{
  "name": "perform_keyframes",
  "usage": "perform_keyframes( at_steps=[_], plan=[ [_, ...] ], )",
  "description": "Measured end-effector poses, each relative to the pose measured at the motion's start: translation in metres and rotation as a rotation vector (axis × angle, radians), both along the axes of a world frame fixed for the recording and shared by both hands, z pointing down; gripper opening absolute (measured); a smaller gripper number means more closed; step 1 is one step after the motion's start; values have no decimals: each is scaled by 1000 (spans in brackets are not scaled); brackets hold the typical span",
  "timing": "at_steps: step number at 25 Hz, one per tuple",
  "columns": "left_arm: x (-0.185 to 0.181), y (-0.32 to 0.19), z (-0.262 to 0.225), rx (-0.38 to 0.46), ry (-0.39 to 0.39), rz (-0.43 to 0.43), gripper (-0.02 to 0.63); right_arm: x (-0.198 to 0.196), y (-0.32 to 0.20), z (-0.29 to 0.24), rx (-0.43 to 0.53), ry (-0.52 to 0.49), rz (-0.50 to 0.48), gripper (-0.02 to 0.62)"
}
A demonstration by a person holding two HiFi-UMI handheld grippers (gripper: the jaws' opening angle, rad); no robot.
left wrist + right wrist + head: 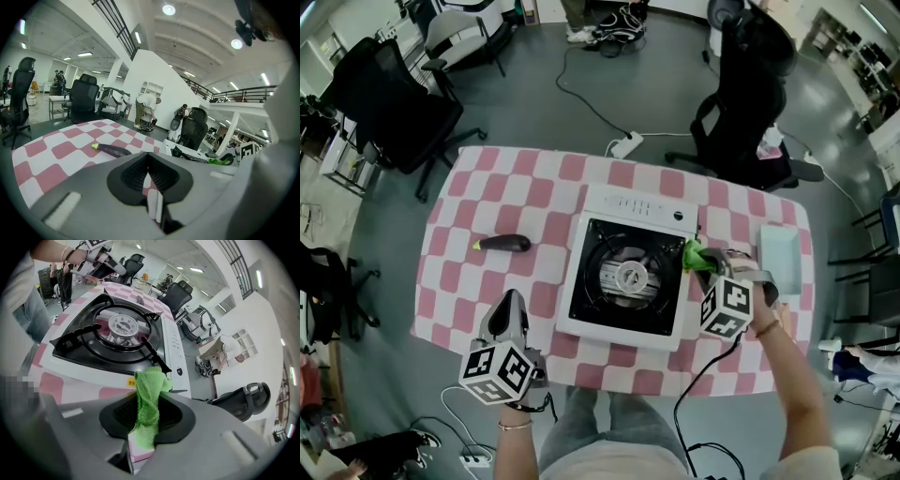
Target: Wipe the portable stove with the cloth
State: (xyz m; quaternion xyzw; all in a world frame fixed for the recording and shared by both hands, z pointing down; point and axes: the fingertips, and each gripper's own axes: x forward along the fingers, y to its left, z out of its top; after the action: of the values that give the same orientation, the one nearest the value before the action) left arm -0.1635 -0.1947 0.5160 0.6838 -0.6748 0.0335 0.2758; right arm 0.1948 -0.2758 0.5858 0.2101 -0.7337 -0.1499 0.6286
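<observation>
A white portable stove (630, 274) with a black top and a round burner (629, 276) stands in the middle of the checked table. My right gripper (705, 264) is at the stove's right edge, shut on a green cloth (697, 254). In the right gripper view the cloth (149, 404) hangs pinched between the jaws, just short of the stove (112, 338) side. My left gripper (508, 314) hovers over the table's near left part, jaws closed with nothing in them; from its view the stove (197, 152) lies to the right.
A dark aubergine (504, 243) lies left of the stove, also in the left gripper view as the aubergine (112, 150). A white tray (781, 258) sits at the table's right edge. Black office chairs (741, 103) and a power strip (625, 144) stand beyond the table.
</observation>
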Motion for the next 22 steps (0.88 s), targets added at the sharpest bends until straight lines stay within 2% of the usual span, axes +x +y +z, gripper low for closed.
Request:
perform_keyframes(
  at_steps=[22],
  plan=[
    [-3,12,-9,9,-9,7,0,-6,42,1,-12,22,-33,77]
  ],
)
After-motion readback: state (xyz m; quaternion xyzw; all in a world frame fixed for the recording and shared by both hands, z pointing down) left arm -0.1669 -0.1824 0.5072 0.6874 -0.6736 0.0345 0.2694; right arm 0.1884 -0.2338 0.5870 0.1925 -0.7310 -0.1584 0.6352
